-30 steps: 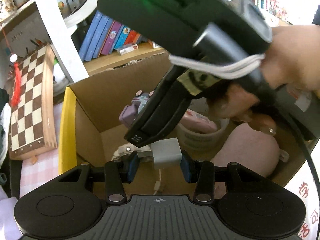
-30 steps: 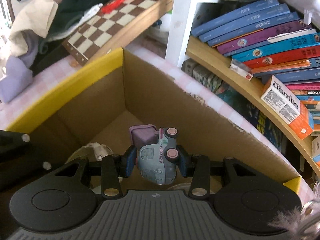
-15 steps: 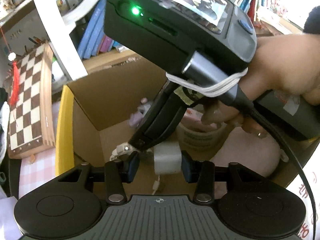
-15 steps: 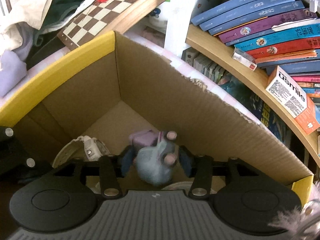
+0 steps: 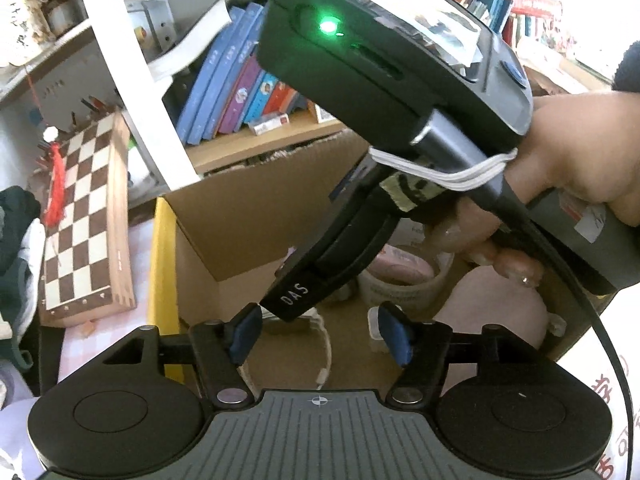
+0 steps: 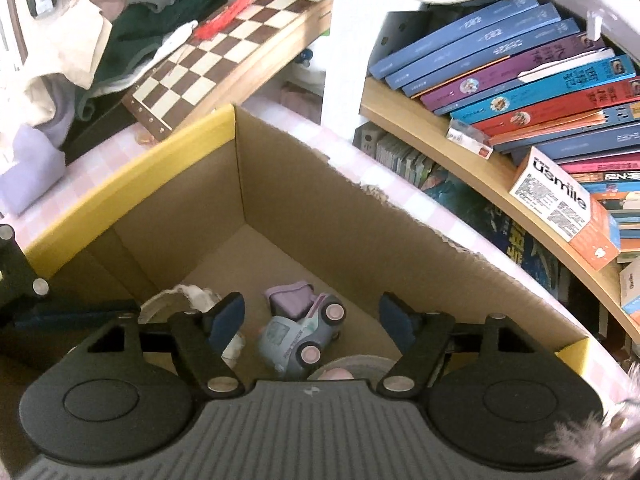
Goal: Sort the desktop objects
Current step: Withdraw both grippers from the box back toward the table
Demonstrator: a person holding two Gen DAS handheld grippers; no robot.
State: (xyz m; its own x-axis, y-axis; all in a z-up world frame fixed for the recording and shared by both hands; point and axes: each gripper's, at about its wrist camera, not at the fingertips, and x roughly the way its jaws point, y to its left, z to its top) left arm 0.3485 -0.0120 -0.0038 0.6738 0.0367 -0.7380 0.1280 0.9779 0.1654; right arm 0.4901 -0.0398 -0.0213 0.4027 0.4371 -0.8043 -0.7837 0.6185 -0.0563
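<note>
Both grippers, left [image 5: 320, 334] and right [image 6: 308, 318], gape above the cardboard box [image 6: 304, 216], toy truck [image 6: 300, 330] inside.

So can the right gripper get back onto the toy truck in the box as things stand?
Probably yes: the right gripper hangs open directly above the toy truck on the cardboard box floor, nothing between them.

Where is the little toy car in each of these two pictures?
Left wrist view: I cannot find the toy car; the other gripper and the hand holding it block much of the box.
Right wrist view: toy car lies low in the middle, on the box floor between the open fingers.
Shared landmark: the chessboard beside the cardboard box.
</note>
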